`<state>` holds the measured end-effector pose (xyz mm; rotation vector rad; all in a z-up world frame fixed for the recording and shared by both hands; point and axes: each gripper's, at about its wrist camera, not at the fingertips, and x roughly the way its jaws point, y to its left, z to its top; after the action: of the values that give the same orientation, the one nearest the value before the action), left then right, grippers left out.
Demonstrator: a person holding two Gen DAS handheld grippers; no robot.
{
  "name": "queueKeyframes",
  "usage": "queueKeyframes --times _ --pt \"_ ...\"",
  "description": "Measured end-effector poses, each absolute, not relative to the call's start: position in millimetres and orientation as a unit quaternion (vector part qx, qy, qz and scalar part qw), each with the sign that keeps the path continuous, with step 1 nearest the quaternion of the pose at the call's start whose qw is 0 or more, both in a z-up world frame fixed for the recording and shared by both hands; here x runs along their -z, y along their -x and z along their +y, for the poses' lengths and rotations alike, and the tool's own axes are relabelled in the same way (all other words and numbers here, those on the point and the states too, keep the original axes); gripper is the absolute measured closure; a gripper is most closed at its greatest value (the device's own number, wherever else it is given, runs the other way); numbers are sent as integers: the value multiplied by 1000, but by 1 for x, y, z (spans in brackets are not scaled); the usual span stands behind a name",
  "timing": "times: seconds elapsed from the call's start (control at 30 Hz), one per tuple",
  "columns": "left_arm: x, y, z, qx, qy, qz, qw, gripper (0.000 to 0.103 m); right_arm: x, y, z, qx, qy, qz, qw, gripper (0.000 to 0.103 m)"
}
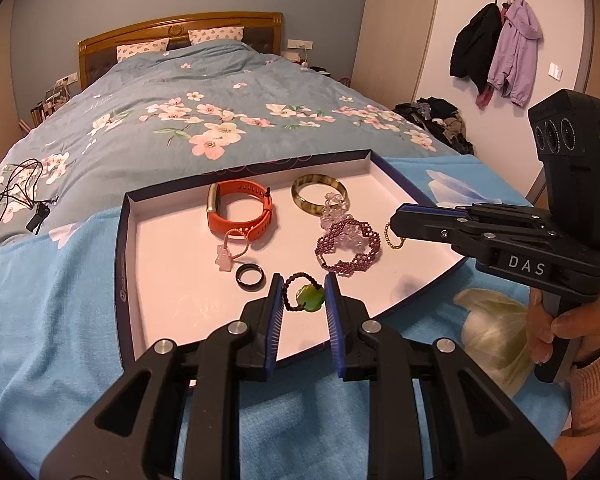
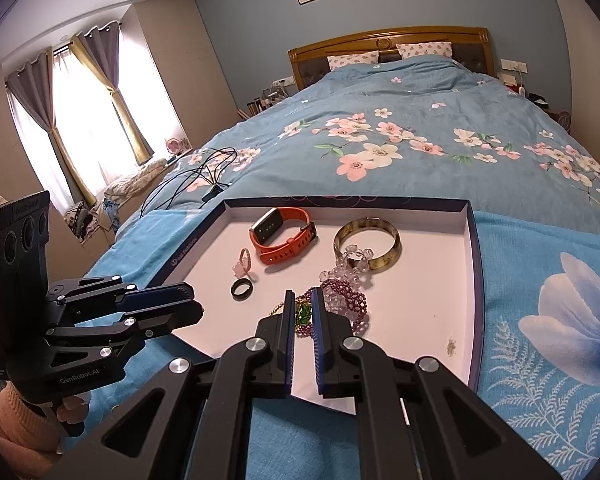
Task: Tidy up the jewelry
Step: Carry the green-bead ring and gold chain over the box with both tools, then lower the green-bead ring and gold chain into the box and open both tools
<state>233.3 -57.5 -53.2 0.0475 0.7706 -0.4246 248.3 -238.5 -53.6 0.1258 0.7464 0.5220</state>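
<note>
1. Left wrist view showed a shallow white tray (image 1: 180,300) with a dark blue rim lying on a light blue blanket (image 1: 52,300) at the foot of the bed (image 1: 160,92).
2. All the jewelry sat in or over the tray: an orange watch (image 1: 240,232), a mottled bangle (image 1: 297,198), a clear bead bracelet (image 1: 334,204), a purple bead bracelet (image 1: 370,236), a pink bear charm (image 1: 224,258) and a black ring (image 1: 239,276).
3. The left gripper (image 1: 303,280) hovered over the near edge of the tray, its fingers apart by a narrow gap and gripping nothing; a dark bead loop with a green pendant (image 1: 310,298) showed through that gap, apparently lying on the tray.
4. The right gripper (image 1: 394,220) reached in from the right, a hand (image 1: 556,328) on its handle. Its fingers were closed together, and a thin gold chain (image 1: 387,234) dangled from their tip, just beside the purple bead bracelet.
</note>
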Motion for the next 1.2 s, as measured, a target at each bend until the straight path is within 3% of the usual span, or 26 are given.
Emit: queueKeyframes --times 1.2 --pt "70 -256 -60 185 -20 394 900 82 68 -265 -226 -234 -38 386 891 96"
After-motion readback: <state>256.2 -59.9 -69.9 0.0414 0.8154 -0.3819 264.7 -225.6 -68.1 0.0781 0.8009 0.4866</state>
